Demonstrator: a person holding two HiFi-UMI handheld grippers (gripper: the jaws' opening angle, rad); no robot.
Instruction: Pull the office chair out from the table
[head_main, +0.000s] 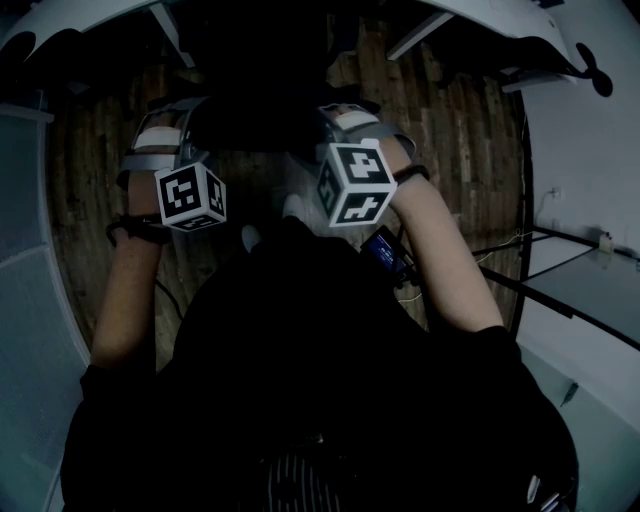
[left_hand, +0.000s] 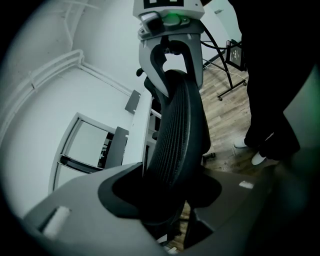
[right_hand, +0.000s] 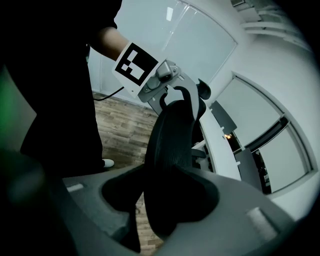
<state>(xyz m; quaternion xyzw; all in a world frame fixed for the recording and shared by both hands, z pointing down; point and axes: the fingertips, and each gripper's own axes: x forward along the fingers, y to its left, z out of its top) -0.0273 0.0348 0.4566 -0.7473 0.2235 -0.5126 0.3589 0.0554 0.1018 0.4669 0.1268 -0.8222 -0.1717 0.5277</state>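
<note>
Reaching forward from a dark-clothed torso, two bare forearms each end in a hand-held gripper, and both grippers meet the office chair (left_hand: 177, 135) at the top of its backrest. The left gripper (head_main: 165, 125) sits on the backrest's left end and the right gripper (head_main: 350, 118) on its right end. Each gripper view shows the two jaws closed against the black ribbed mesh edge, which fills the gap between them. Each gripper carries one marker cube, two in all: the left cube (head_main: 190, 197) and the right cube (head_main: 357, 180). Both bear only black-and-white square patterns. A green light (left_hand: 172, 19) glows on the right gripper's body, above the backrest. Two white shoes (left_hand: 259, 159) stand on the wooden floor (head_main: 450, 120) on the person's side of the chair. One chair is in view, its backrest upright and edge-on to both gripper cameras. Beyond the chair runs one white table (right_hand: 215, 153), close to the chair's far side; whether the seat is under it cannot be told. Past the table, farthest from the chair, stand framed glass panels (right_hand: 260, 150).
</note>
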